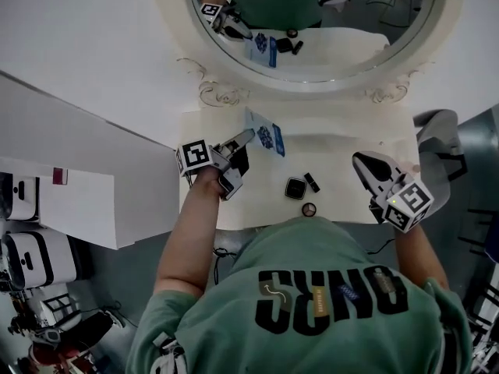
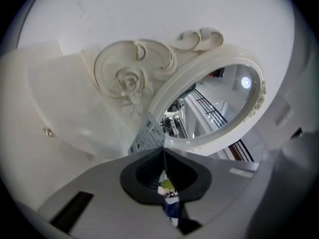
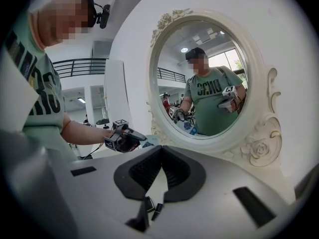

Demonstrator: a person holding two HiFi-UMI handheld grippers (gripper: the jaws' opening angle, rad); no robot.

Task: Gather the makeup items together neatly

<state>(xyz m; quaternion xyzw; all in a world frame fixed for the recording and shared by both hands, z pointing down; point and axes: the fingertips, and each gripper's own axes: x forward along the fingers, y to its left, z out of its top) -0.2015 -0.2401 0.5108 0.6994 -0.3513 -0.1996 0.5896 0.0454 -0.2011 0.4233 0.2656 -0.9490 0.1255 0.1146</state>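
Observation:
My left gripper [image 1: 251, 135] is raised above the white dressing table [image 1: 343, 142] and is shut on a flat blue-and-white packet [image 1: 266, 137]. In the left gripper view the packet's printed sheet [image 2: 147, 138] sticks out past the closed jaws [image 2: 163, 151]. On the table lie a square black compact [image 1: 295, 188], a short black tube [image 1: 311, 182] and a small round pot [image 1: 309, 209]. My right gripper [image 1: 357, 159] hovers to their right, shut and empty. In the right gripper view its tips [image 3: 161, 148] meet, and the compact [image 3: 149, 203] and tube [image 3: 157, 209] show below.
A big oval mirror [image 1: 312, 72] with a carved cream frame stands at the table's back edge. A grey cloth-covered thing [image 1: 440, 142] sits off the table's right end. White boxes and gear [image 1: 31, 255] lie on the floor at left.

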